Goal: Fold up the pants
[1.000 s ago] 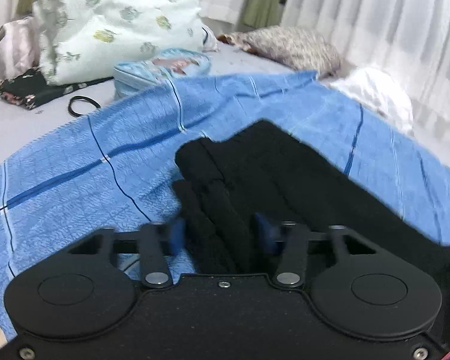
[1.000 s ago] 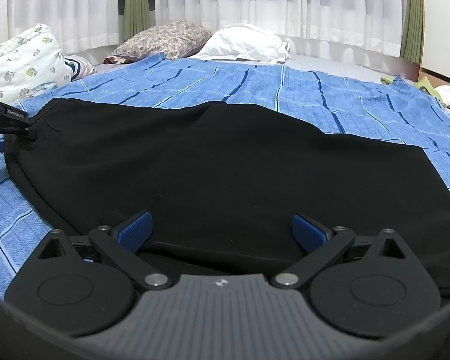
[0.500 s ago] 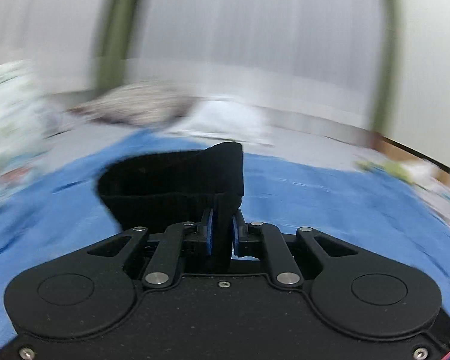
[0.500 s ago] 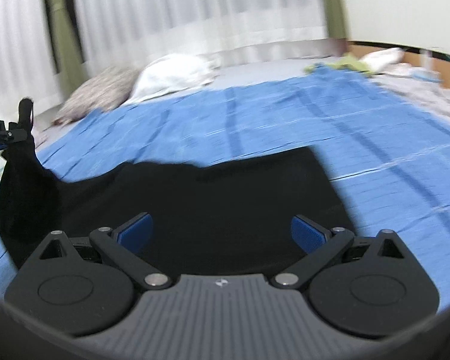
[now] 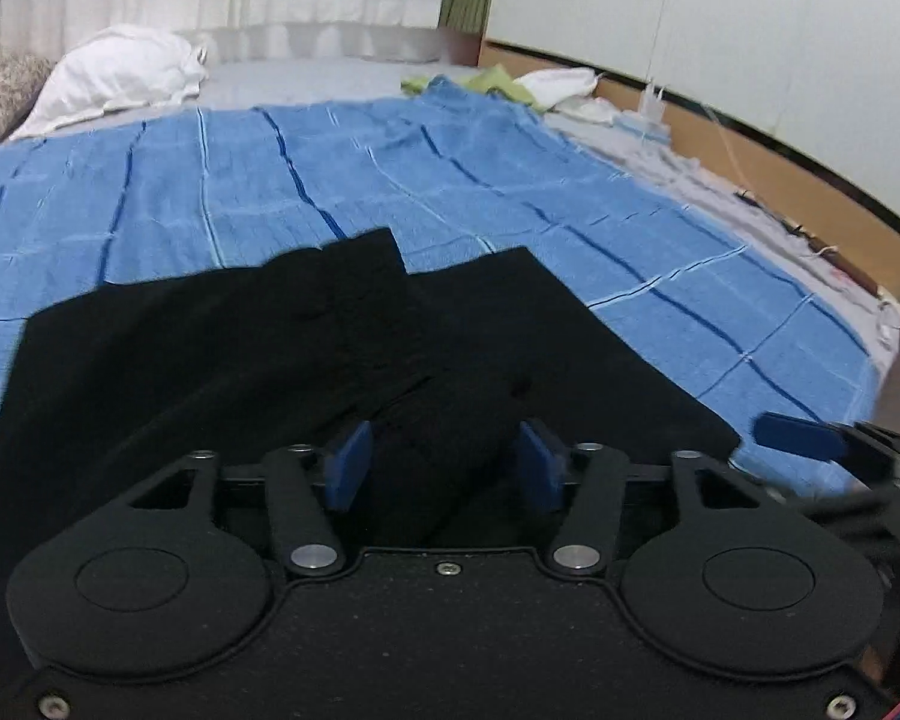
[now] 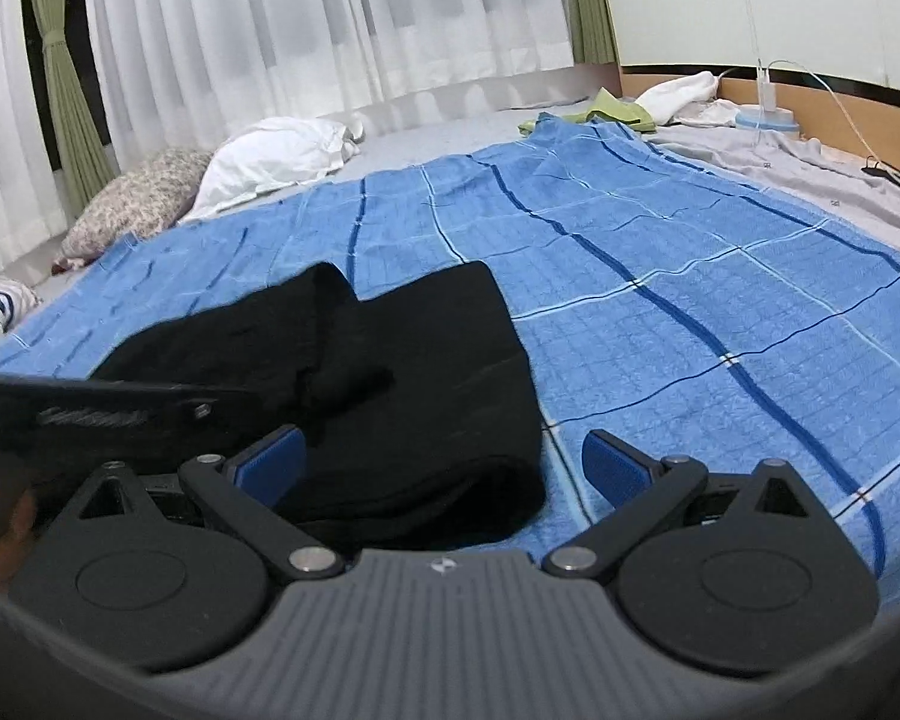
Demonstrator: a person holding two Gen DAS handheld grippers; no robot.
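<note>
Left fingers (image 5: 349,468) spread over black pants (image 5: 282,348); right fingers (image 6: 621,465) spread, holding nothing; writing: unreadable

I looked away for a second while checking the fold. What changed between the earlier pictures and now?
The left tool closed on one end of the pants, swung it across onto the other half, then opened and let go. The pants now lie doubled, the two ends side by side. The right tool stayed open, and the blue blanket stayed spread.

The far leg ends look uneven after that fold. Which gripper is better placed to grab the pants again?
Left gripper: open, a bunched fold of the pants lies between its pads. Right gripper straddles only their edge.
</note>
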